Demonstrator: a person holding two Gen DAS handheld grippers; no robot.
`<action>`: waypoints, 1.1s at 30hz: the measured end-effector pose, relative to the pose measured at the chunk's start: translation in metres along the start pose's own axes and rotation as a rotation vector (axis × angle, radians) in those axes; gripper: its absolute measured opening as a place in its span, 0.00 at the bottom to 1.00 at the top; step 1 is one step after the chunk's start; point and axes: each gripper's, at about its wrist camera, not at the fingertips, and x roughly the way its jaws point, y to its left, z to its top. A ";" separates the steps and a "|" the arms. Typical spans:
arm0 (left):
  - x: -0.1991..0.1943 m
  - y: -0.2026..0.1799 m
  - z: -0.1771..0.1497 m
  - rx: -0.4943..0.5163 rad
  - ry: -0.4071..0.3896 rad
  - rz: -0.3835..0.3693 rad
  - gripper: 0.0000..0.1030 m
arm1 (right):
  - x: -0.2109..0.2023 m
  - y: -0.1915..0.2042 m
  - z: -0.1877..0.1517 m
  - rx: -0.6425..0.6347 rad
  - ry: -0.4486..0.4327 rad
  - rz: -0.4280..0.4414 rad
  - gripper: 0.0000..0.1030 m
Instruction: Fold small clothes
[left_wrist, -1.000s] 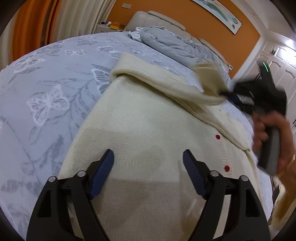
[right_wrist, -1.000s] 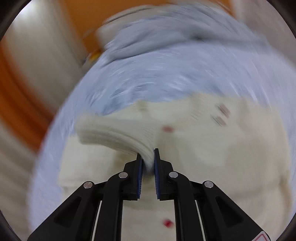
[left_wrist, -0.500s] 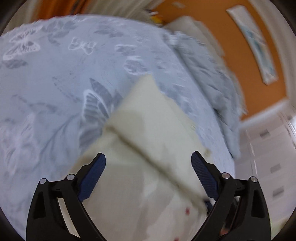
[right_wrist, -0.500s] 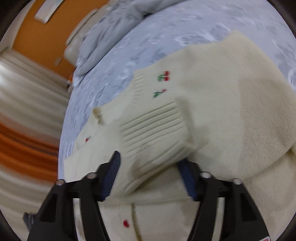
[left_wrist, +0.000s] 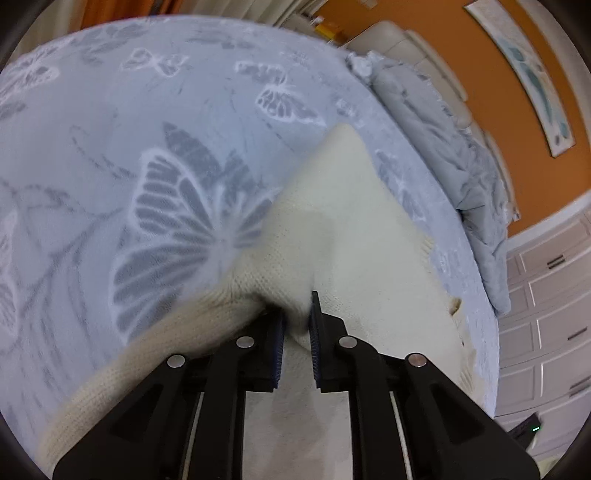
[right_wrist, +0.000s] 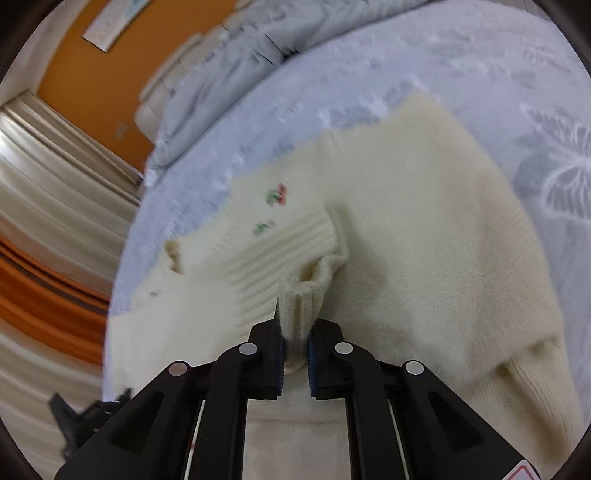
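On a pale blue bedspread woven with grey-and-white butterfly motifs lies a cream knitted cardigan, its front embroidered with small red cherries. Left gripper: blue-padded fingers pinched on a raised fold of the soft knit near its edge. Right gripper: fingers clamped on the ribbed sleeve cuff, which is folded across the cardigan's body.

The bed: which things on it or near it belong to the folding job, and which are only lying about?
Job:
- cardigan, cream knit
- its ribbed cuff, pinched in the right gripper
- left gripper, shut on a fold of the knit

Lying about:
- grey duvet, bunched by the headboard
- butterfly sheet
- picture
- curtains
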 end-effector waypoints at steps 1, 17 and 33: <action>0.000 0.000 -0.001 0.016 -0.008 -0.004 0.12 | -0.007 0.005 -0.002 -0.016 -0.030 0.009 0.07; -0.001 0.006 -0.016 0.131 -0.098 -0.086 0.13 | -0.054 -0.013 -0.010 0.046 -0.169 -0.100 0.21; -0.112 0.033 -0.054 0.378 0.051 0.084 0.76 | -0.169 -0.025 -0.072 -0.227 0.003 -0.264 0.57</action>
